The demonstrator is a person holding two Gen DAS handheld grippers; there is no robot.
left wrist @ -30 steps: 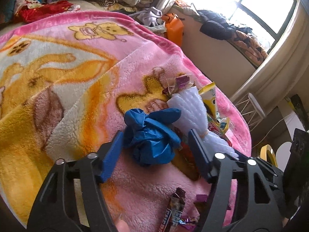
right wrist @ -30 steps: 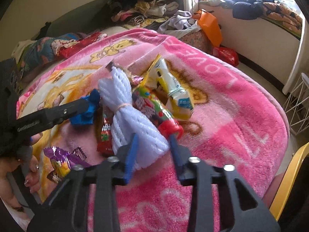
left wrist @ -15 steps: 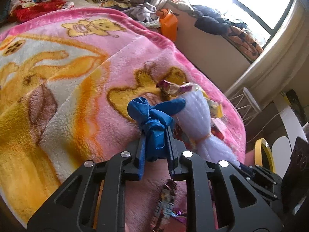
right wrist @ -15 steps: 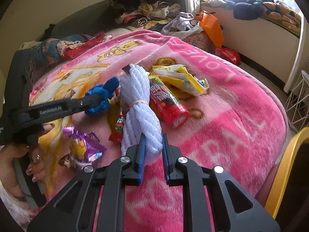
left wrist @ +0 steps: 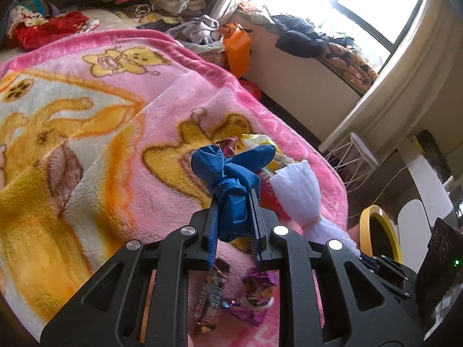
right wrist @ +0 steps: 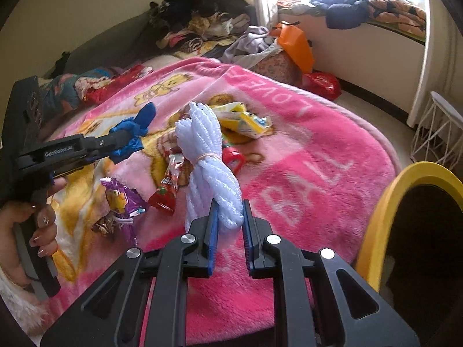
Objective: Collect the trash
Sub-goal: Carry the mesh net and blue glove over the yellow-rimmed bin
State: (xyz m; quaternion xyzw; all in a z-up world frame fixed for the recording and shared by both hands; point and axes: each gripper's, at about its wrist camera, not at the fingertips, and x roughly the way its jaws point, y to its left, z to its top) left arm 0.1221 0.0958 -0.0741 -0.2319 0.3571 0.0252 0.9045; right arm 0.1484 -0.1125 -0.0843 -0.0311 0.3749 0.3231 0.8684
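A crumpled blue glove (left wrist: 231, 185) is pinched in my left gripper (left wrist: 234, 198), which is shut on it and holds it just above the pink blanket (left wrist: 121, 150). My right gripper (right wrist: 230, 205) is shut on the near end of a white foam net bundle (right wrist: 202, 144) tied with a rubber band. The bundle stands up off the blanket. The right wrist view also shows the left gripper (right wrist: 115, 141) and the glove (right wrist: 136, 128) at left. A yellow wrapper (right wrist: 246, 120), a red tube wrapper (right wrist: 234, 157), a red candy wrapper (right wrist: 169, 185) and a purple wrapper (right wrist: 121, 199) lie on the blanket.
A yellow-rimmed bin (right wrist: 405, 190) stands at the bed's right edge. A white wire basket (right wrist: 439, 127) sits on the floor beyond it. Clothes (right wrist: 202, 26) and an orange bag (right wrist: 295, 43) are piled at the bed's far end. A person's hand (right wrist: 43, 222) grips the left handle.
My left gripper closed on the blue glove and lifted it off the blanket. The right gripper closed on the white bundle and drew it away from the wrappers toward the yellow bin.
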